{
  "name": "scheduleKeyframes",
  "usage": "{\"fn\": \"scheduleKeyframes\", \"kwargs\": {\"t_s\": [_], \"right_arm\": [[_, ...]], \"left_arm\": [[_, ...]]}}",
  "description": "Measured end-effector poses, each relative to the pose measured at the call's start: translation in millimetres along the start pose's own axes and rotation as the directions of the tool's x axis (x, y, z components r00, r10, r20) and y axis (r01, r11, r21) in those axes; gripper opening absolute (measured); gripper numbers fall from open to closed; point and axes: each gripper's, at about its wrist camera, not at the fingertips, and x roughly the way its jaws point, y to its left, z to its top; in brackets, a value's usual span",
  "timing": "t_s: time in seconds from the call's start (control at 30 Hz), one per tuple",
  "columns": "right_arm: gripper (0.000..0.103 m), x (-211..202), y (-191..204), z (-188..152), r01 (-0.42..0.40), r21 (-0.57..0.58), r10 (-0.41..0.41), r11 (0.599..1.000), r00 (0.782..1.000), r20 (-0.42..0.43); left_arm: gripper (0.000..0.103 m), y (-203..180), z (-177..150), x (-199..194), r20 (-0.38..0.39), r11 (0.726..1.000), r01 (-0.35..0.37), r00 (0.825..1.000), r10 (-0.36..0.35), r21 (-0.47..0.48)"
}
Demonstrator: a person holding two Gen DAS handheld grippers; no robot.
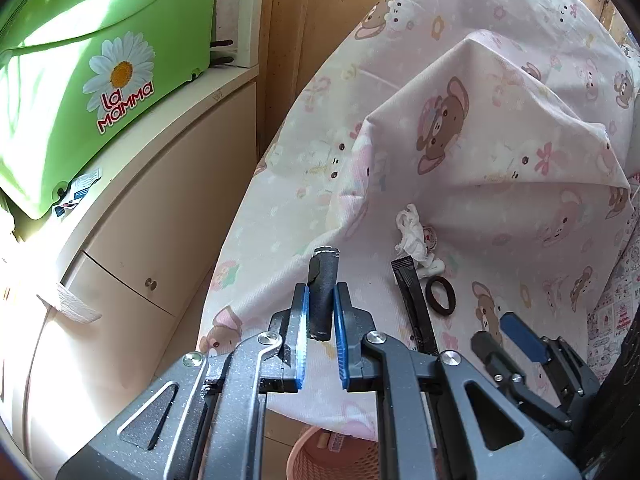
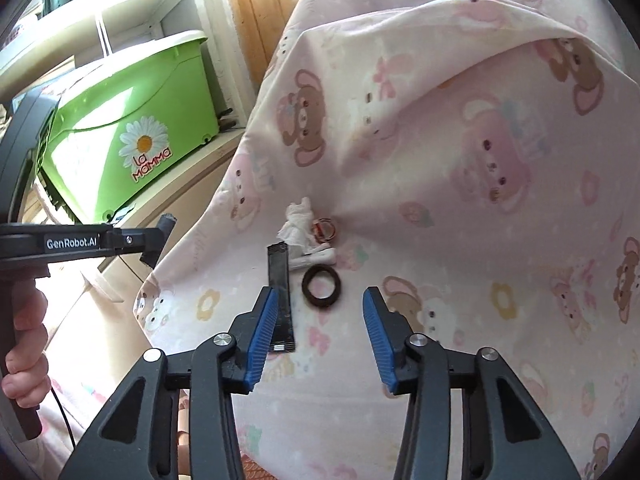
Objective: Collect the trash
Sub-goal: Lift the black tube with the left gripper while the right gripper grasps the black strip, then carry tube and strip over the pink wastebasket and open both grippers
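Observation:
My left gripper is shut on a black sachet wrapper, held above the edge of the pink bear-print sheet. On the sheet lie a flat black sachet, a crumpled white tissue, a brown hair ring, a small round red-and-white item and a white stick-like piece. My right gripper is open and empty, just short of the hair ring, with its left finger beside the flat sachet. The left gripper also shows in the right wrist view.
A green "La Mamma" plastic box sits on a cream cabinet to the left. A pink basket stands low beside the bed edge, below my left gripper. Wooden wall panels rise behind.

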Motion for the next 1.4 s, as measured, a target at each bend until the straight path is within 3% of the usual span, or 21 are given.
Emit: {"fn": "scheduleKeyframes", "kwargs": {"t_s": [0.1, 0.23, 0.37, 0.57, 0.77, 0.93, 1.1, 1.4], "right_arm": [[0.036, 23, 21, -3, -0.018, -0.055, 0.015, 0.998, 0.998, -0.059], [0.036, 47, 38, -6, 0.035, -0.119, -0.045, 0.992, 0.996, -0.081], [0.032, 62, 39, -7, 0.074, -0.103, -0.083, 0.992, 0.993, -0.089], [0.022, 70, 54, -6, 0.131, -0.196, -0.148, 0.972, 0.986, -0.077], [0.018, 55, 51, -4, 0.178, -0.183, -0.185, 0.967, 0.983, -0.019], [0.018, 23, 32, 7, 0.125, -0.105, -0.124, 0.987, 0.992, 0.019], [0.018, 8, 20, 8, 0.094, -0.128, -0.096, 0.987, 0.995, -0.009], [0.018, -18, -6, -13, 0.204, -0.119, -0.207, 0.972, 0.978, -0.014]], "left_arm": [[0.011, 4, 0, 0, -0.002, 1.000, -0.007, 1.000, 0.007, -0.005], [0.011, 8, 0, -1, -0.008, 1.000, 0.003, 1.000, -0.003, -0.023], [0.011, 8, -3, -3, -0.023, 0.999, 0.040, 0.999, -0.041, -0.036], [0.011, 3, -5, -6, 0.017, 1.000, -0.028, 0.999, 0.028, -0.002], [0.011, 5, -5, -9, 0.024, 1.000, -0.015, 1.000, 0.015, -0.002], [0.011, 0, -8, -11, 0.050, 0.999, -0.040, 0.998, 0.038, 0.027], [0.011, -7, -13, -7, 0.024, 0.998, 0.000, 1.000, -0.002, 0.062], [0.011, 4, -13, -4, -0.017, 0.997, 0.074, 0.997, -0.074, -0.012]]}}
